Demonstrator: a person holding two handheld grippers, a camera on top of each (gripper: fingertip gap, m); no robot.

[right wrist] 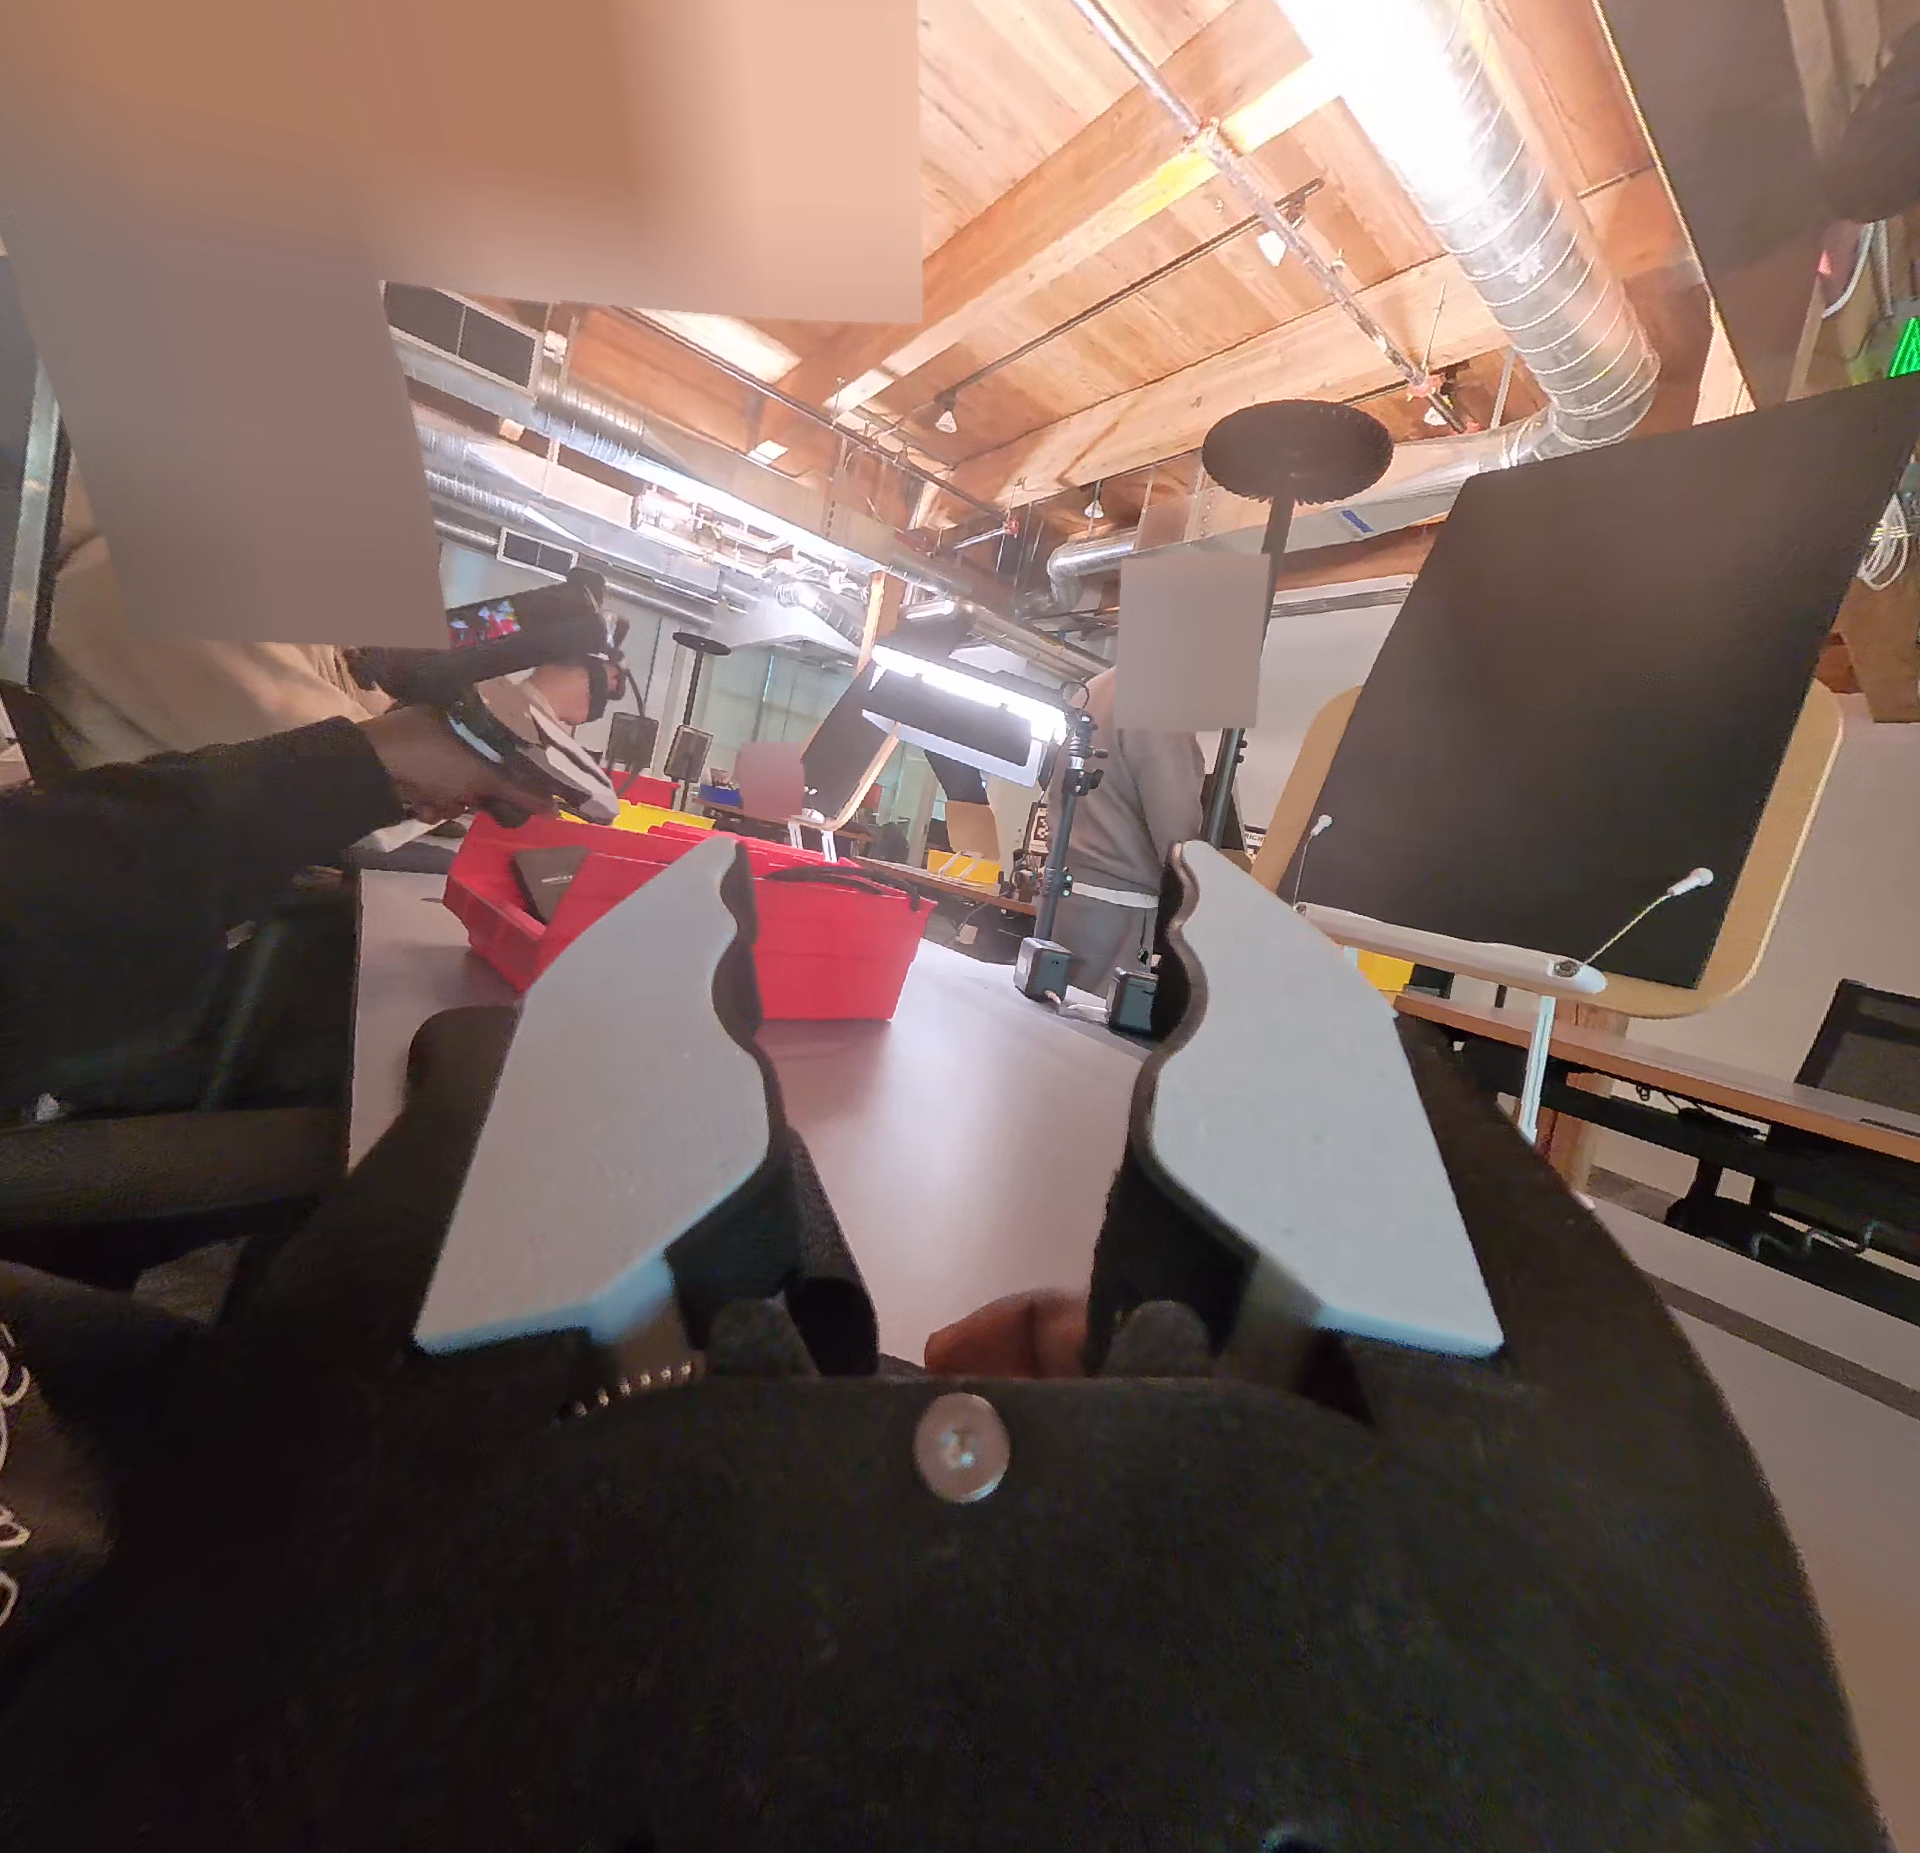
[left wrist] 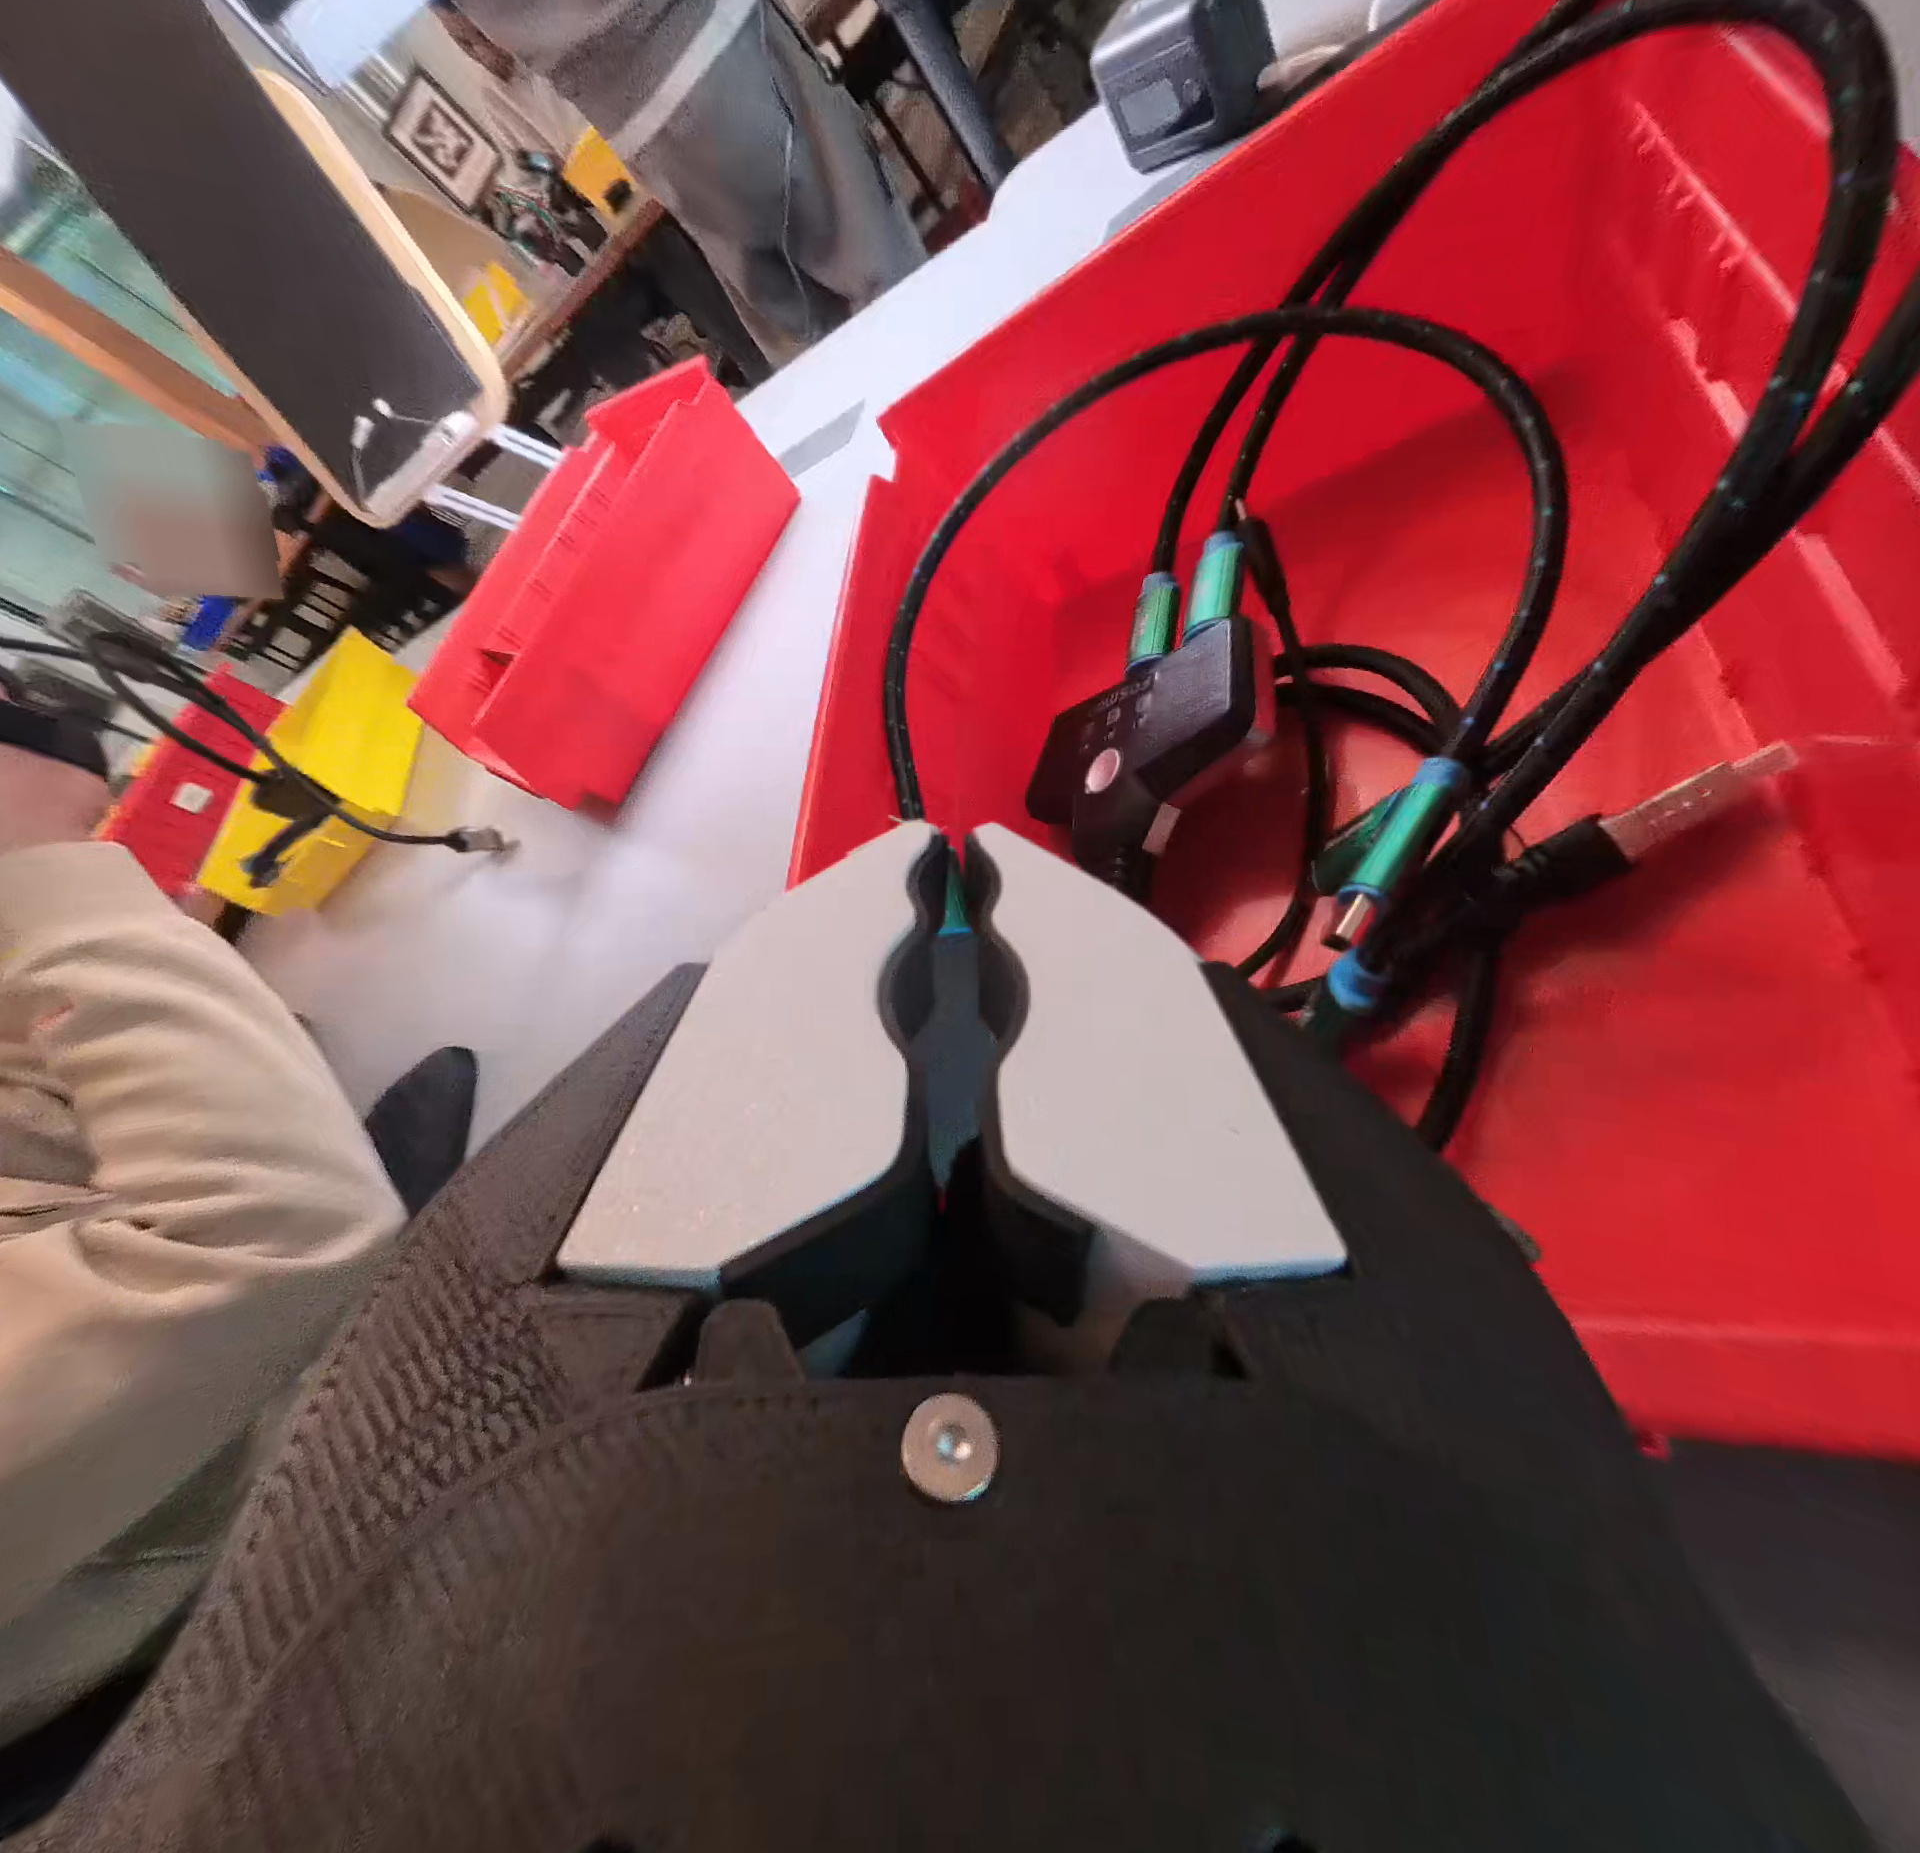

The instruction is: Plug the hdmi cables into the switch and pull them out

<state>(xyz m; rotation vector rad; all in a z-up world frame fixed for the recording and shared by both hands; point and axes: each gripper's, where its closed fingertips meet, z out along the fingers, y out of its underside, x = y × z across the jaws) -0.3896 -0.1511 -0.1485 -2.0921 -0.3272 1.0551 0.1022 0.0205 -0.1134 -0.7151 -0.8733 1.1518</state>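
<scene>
Red bins and a yellow bin are set on the table. A black panel is seen tilted nearby.

Switch lies in the bin among cables; a second bin sits left on the surface.

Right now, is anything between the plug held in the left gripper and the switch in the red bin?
Nothing solid blocks it. The left gripper is shut on a green HDMI plug, and the black switch lies just beyond in the red bin. Only the plug's own cable loops above the switch.
</scene>
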